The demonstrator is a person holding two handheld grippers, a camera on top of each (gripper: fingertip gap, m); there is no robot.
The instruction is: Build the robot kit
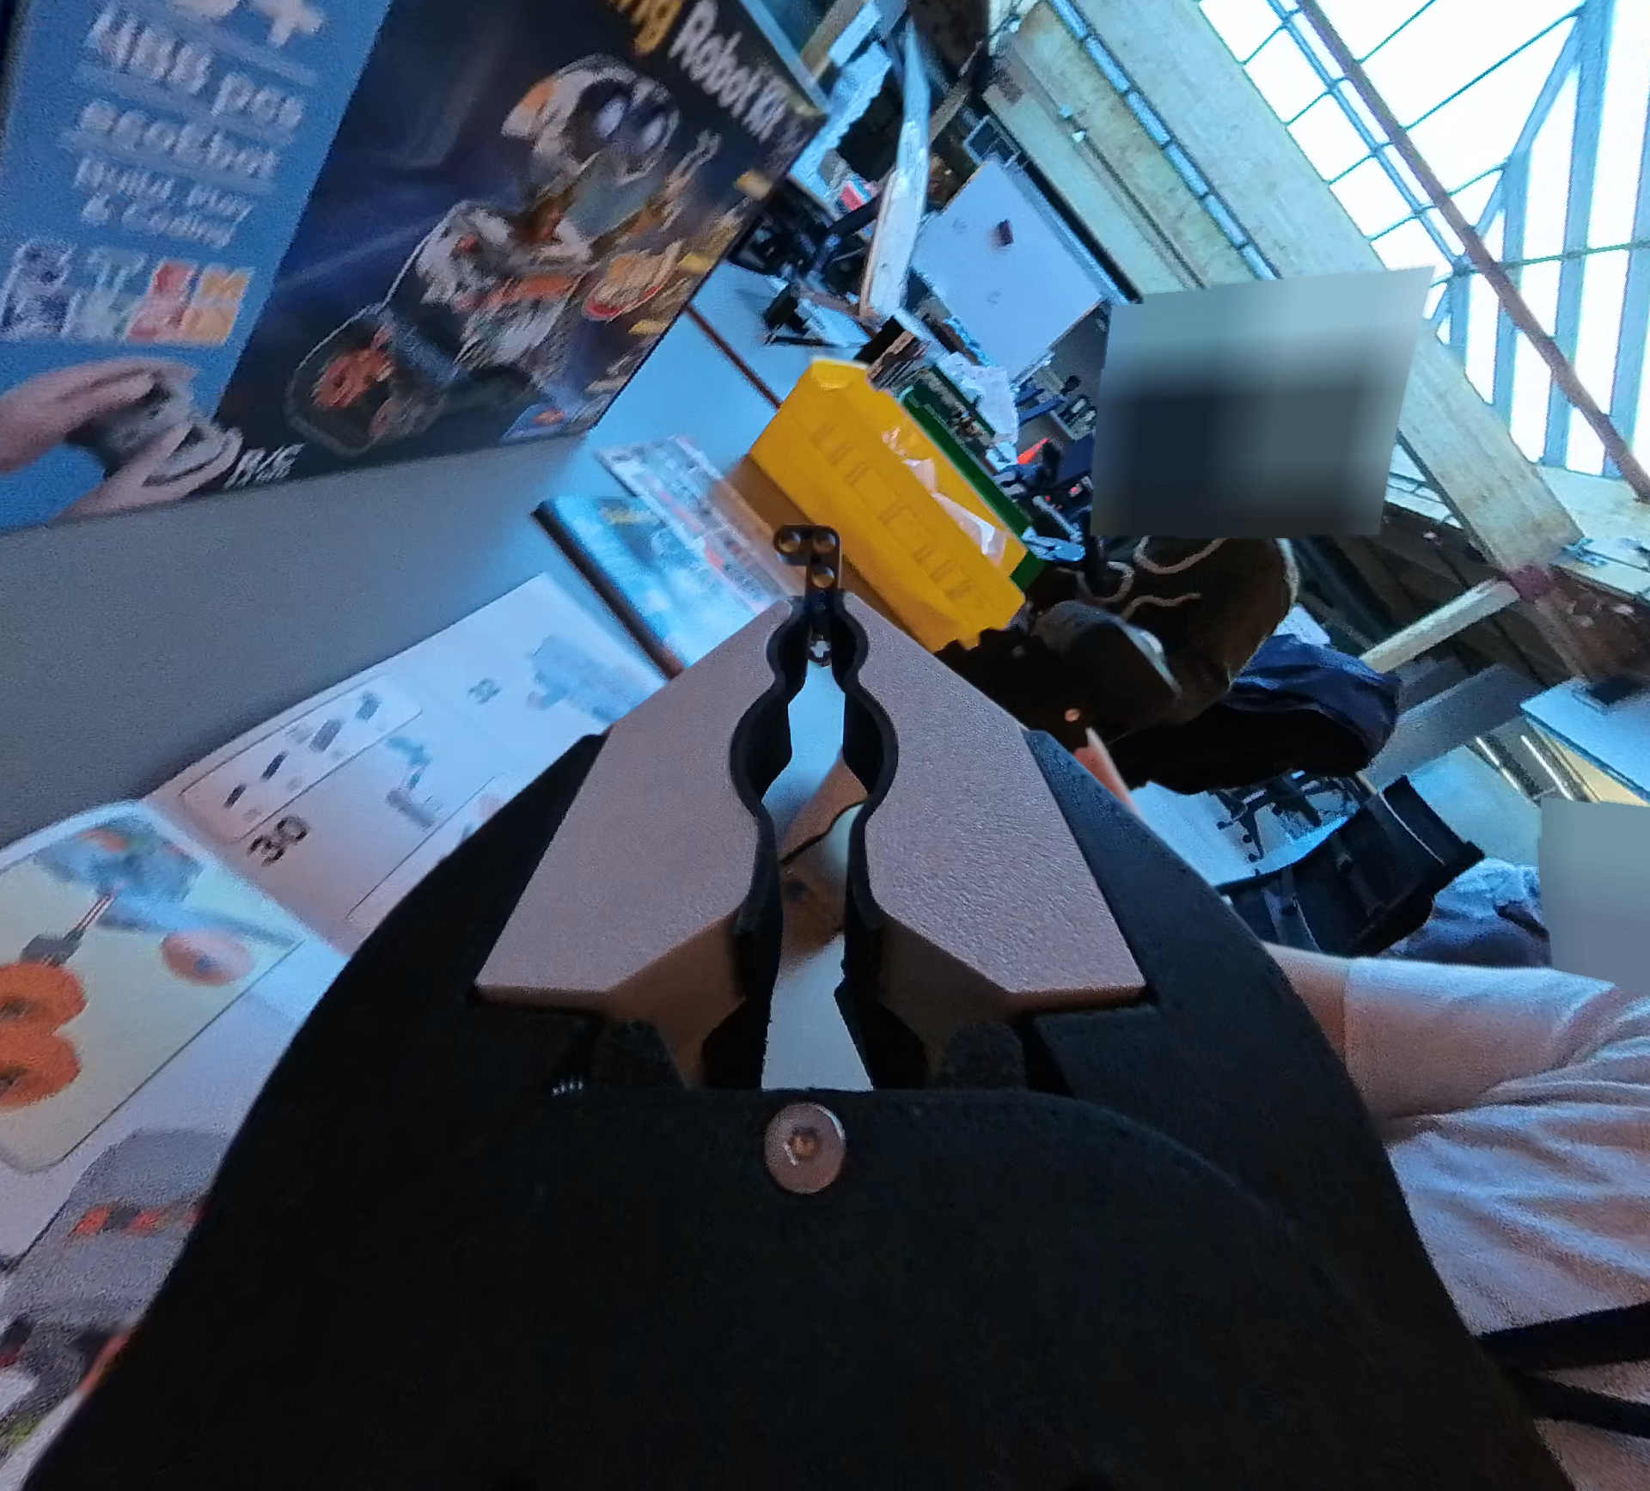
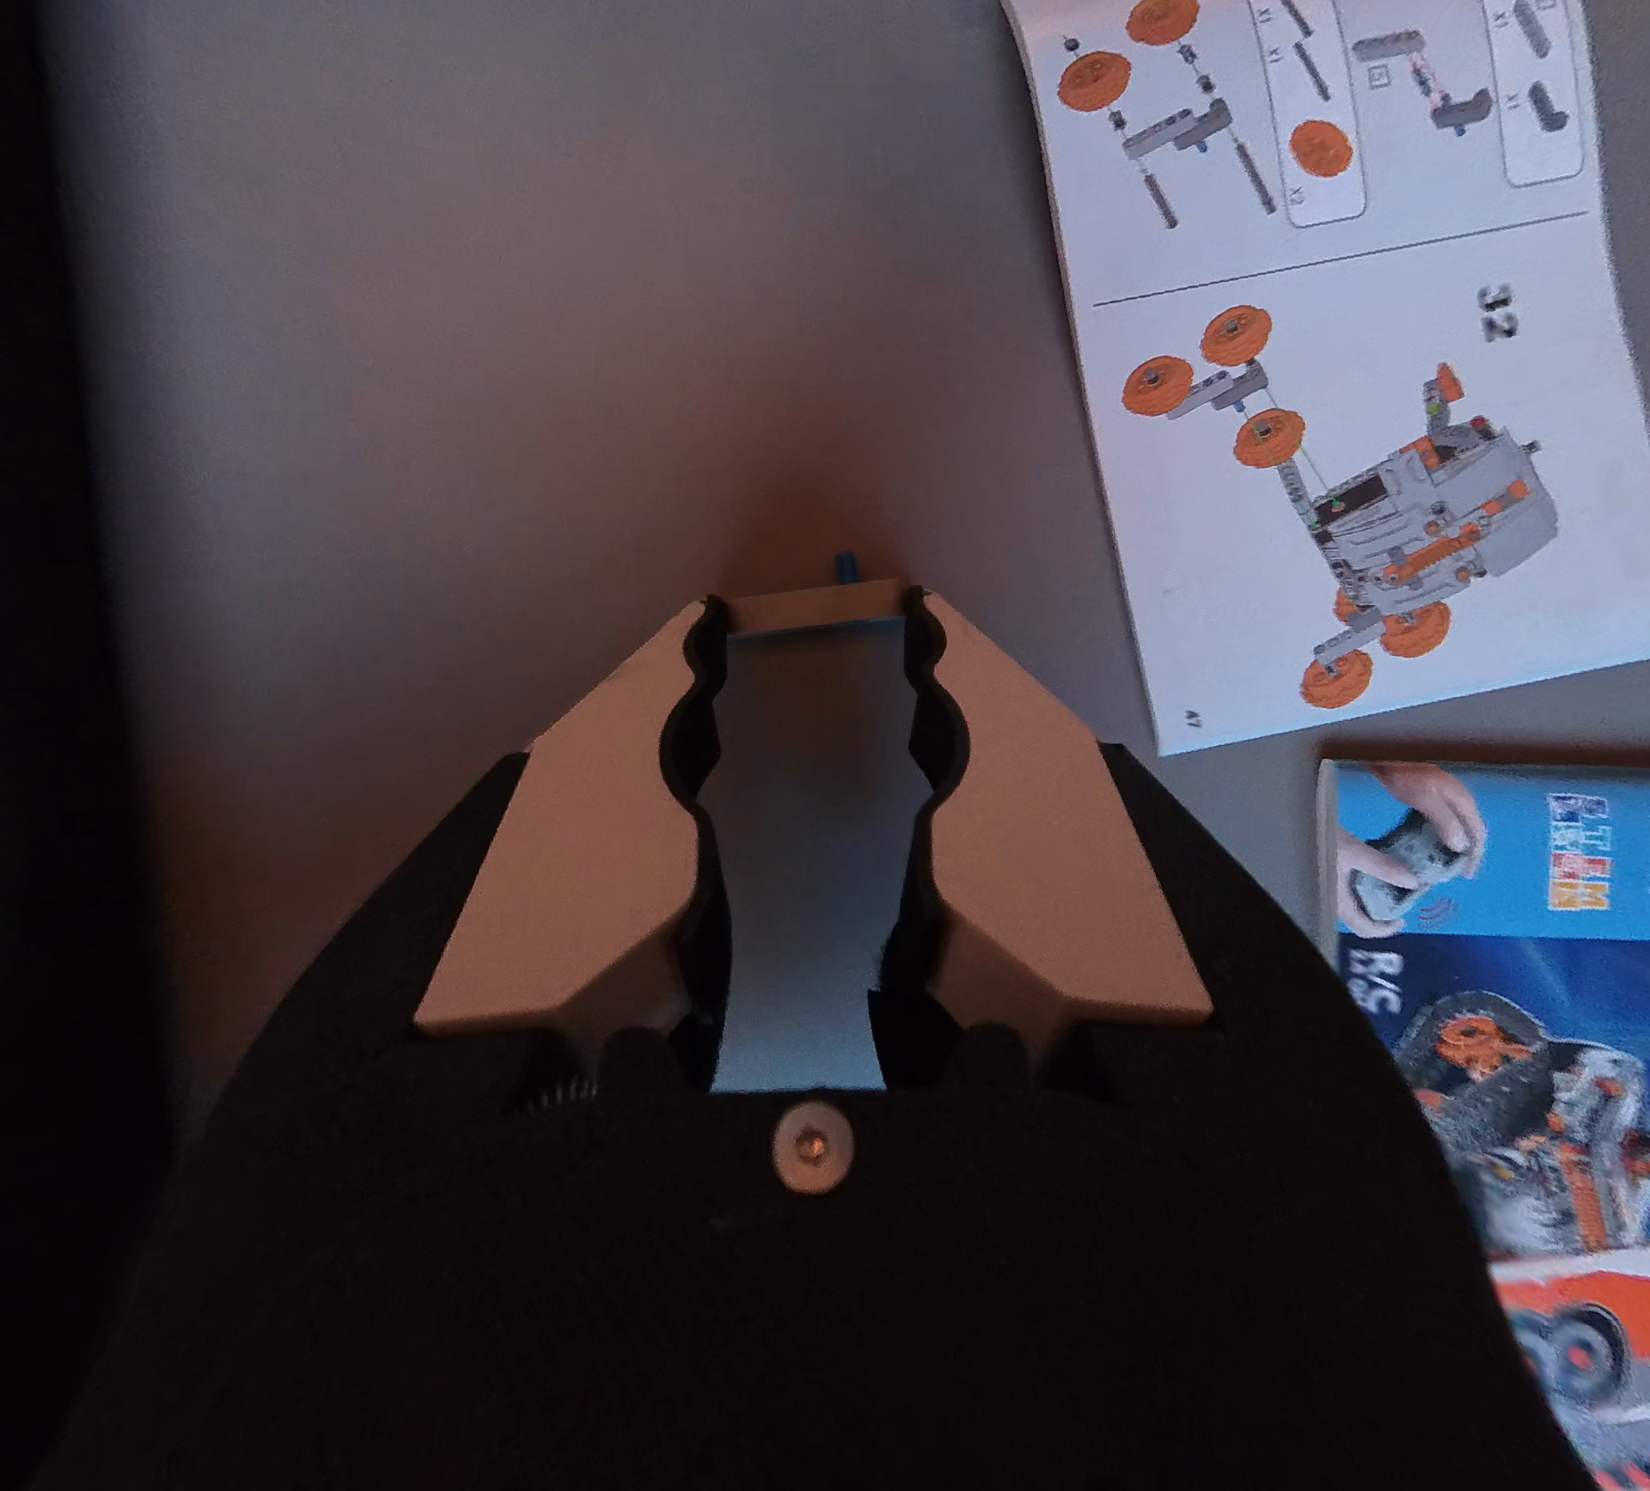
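left wrist view shows our left tool [image 1: 820, 627] pinched down on a small black building piece [image 1: 811, 560], a short angled beam with round holes. its tips meet on the lower end of the piece, and the holed end sticks out just past them, raised off the grey counter [image 1: 179, 627]. we see this tool tilted, with the room behind it at a slant. beyond the piece stands a yellow bin [image 1: 884, 506] on the counter, and a large toy box [image 1: 375, 136] rises at the left. an open instruction booklet [image 1: 375, 761] lies flat below the box, left of the tool.

right wrist view looks straight down at the counter [image 2: 446, 198]. our right tool [image 2: 817, 600] stands partly open, its tips set against the two ends of a flat grey piece [image 2: 812, 603] that spans the gap between them. a small blue peg [image 2: 844, 562] pokes out from the far edge of that piece, just ahead of the tips. we cannot tell whether the grey piece rests on the counter or hangs above it. the same booklet [image 2: 1321, 287] lies open to the right of this tool, well apart from it, and the toy box [image 2: 1509, 1002] lies below the booklet at the right edge.
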